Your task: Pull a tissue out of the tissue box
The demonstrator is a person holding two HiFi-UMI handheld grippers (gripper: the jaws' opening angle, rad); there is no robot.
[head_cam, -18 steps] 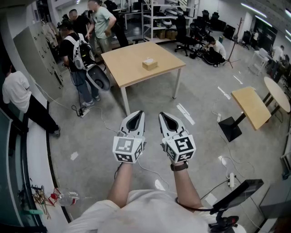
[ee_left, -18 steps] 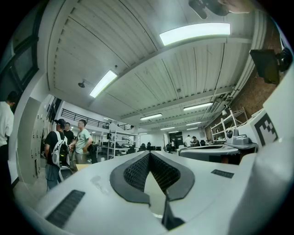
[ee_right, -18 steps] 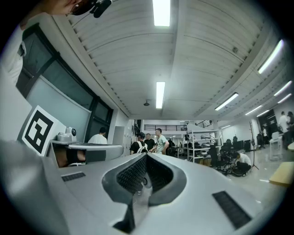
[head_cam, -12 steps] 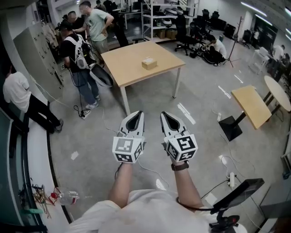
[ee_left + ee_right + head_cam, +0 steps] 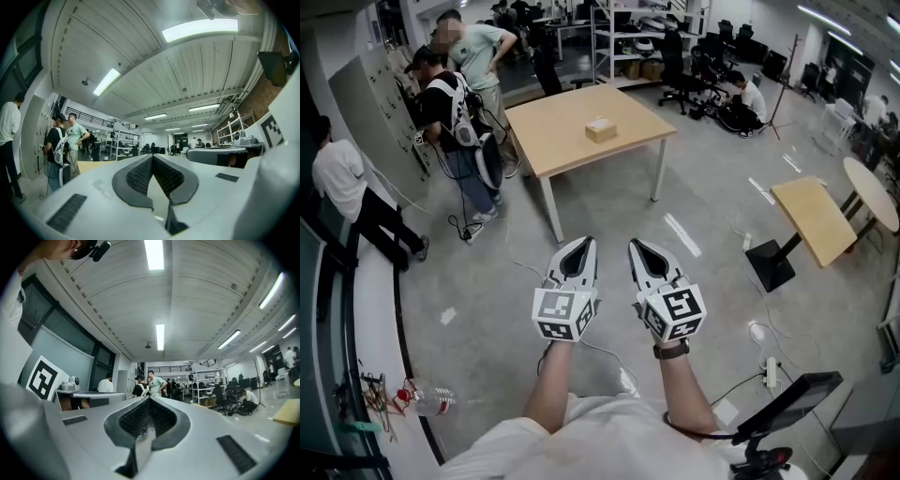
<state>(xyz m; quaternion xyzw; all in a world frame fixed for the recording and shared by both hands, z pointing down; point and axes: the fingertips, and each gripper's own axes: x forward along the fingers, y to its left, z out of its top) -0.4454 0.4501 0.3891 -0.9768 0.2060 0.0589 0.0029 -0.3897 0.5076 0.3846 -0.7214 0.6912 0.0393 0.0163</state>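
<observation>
Floor (image 5: 609, 216) is spreading grey below a table (image 5: 553, 141), with people (image 5: 450, 112) standing at its left. Left gripper (image 5: 583, 242) and right gripper (image 5: 636, 246) are hovering side by side, each with jaws pressed together on nothing. Box (image 5: 600, 130) is sitting mid-table, well apart from both.

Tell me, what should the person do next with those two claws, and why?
Probably step toward the table, since the tissue box on it sits far beyond both claws. The left claw and right claw are shut and empty, nowhere near it, so opening one comes later.
</observation>
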